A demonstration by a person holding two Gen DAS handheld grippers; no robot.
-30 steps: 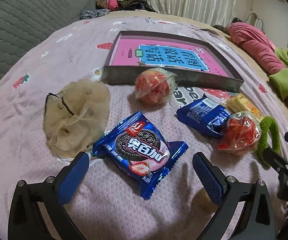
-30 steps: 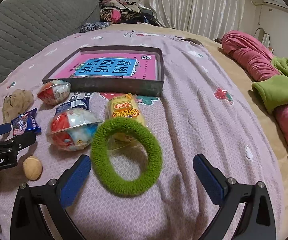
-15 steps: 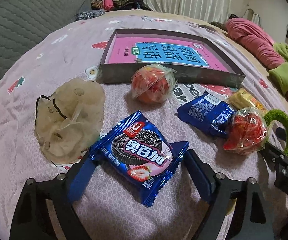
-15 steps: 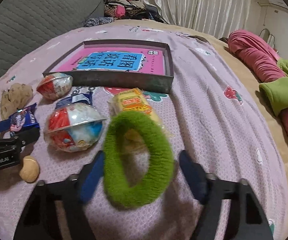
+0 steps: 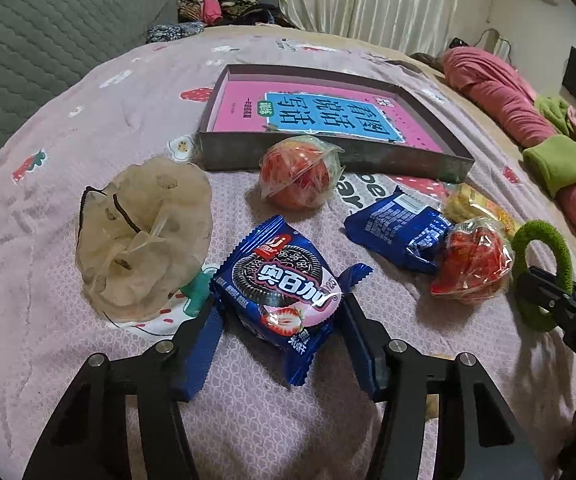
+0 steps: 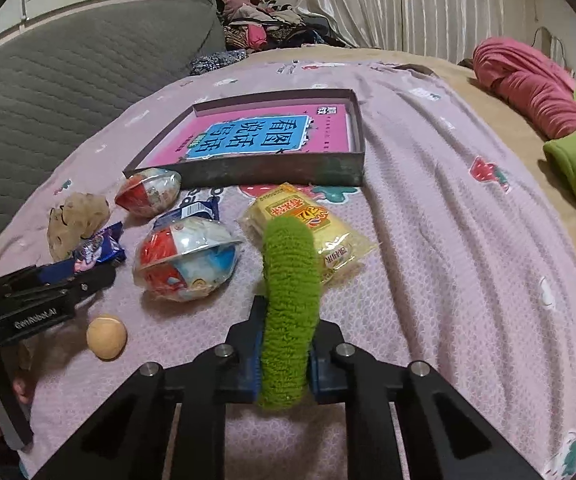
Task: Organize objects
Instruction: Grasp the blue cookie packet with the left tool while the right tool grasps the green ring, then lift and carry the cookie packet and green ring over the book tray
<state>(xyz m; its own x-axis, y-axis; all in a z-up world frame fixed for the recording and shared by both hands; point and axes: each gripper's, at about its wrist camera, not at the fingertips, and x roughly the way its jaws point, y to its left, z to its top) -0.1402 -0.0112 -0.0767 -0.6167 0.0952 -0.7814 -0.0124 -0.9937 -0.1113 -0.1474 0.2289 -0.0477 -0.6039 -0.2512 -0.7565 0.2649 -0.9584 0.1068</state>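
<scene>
My left gripper (image 5: pixel 279 320) is shut on a blue cookie packet (image 5: pixel 277 284) lying on the pink bedspread. My right gripper (image 6: pixel 288 344) is shut on a fuzzy green ring (image 6: pixel 291 300), held upright and edge-on; the ring also shows in the left wrist view (image 5: pixel 544 276). A shallow dark box (image 5: pixel 328 156) with a pink book inside sits at the back; it also shows in the right wrist view (image 6: pixel 271 168).
Two wrapped red toy eggs (image 5: pixel 296 172) (image 5: pixel 472 264), a second blue packet (image 5: pixel 396 228), a yellow snack packet (image 6: pixel 312 224), a beige mesh pouch (image 5: pixel 143 232) and a small tan ball (image 6: pixel 106 336) lie around. Pink and green bedding (image 6: pixel 536 92) lies at the right.
Both grippers closed: the left on the cookie packet, the right on the green ring, which was tipped from flat to upright.
</scene>
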